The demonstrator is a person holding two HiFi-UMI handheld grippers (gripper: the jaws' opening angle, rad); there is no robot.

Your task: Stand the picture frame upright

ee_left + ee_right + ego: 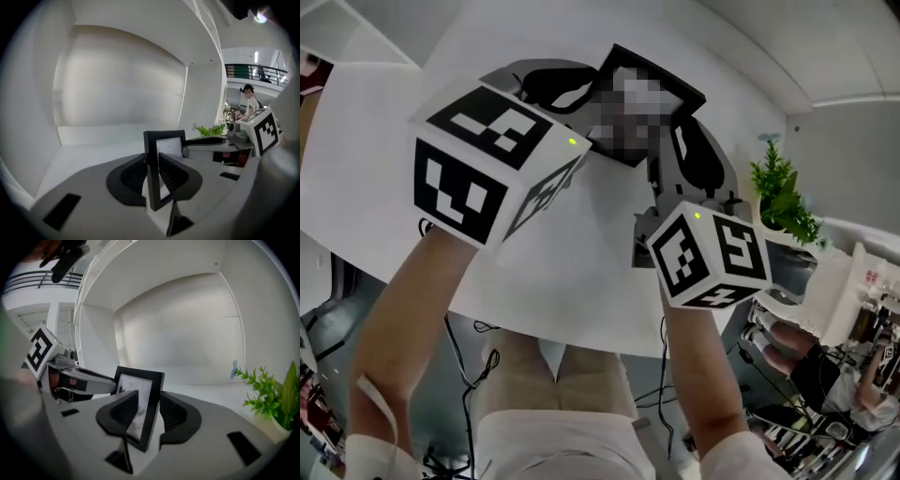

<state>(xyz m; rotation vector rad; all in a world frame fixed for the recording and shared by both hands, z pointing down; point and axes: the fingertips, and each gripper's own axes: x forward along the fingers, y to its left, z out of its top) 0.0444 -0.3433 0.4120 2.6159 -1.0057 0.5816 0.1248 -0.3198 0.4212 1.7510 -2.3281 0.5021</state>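
Black rectangular picture frame is up on edge over the white tabletop, pinched from both sides. The left gripper has its jaws nearly together, clamped on the frame's thin side rail. The right gripper stands wider, its pads against the frame's face and outer edge. Whether the bottom edge touches the table, no view shows. The tidy way, I'd say: seat that edge flat and square the frame. Then let one gripper go first, so the other can catch any lean.
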